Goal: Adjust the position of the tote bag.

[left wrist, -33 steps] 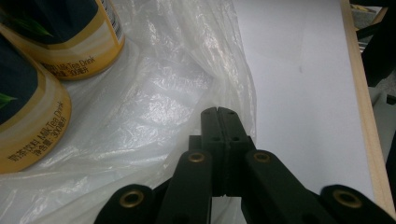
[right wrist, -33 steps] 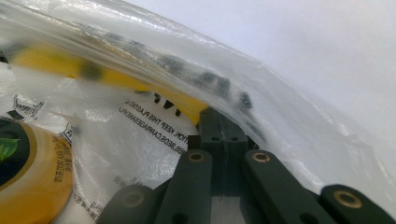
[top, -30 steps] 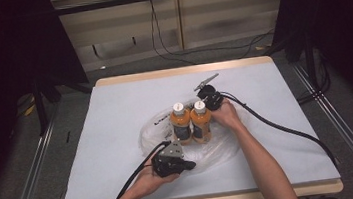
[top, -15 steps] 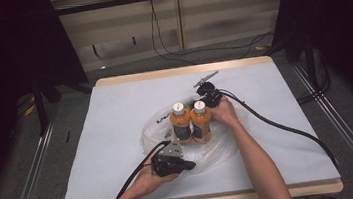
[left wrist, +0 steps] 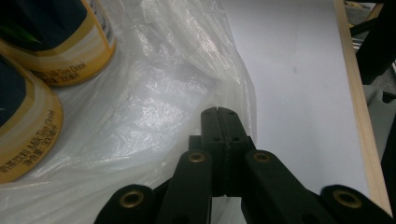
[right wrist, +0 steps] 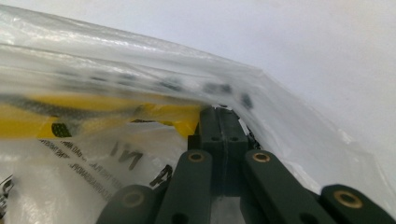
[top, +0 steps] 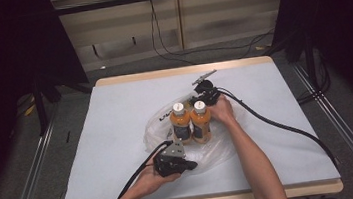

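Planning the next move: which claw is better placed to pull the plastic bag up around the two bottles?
Right claw: shut on the bag beside the bottles. Left claw pinches its near edge, farther off.

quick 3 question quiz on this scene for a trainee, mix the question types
1. True or false: the two orange drink bottles stand upright on the clear plastic bag.
2. The left gripper's jaws are: A wide open, B shut on the bag's edge, C shut on a bottle cap.
3. Fill in: the right gripper pinches the ___.

Key: 1 true; 2 B; 3 bag.
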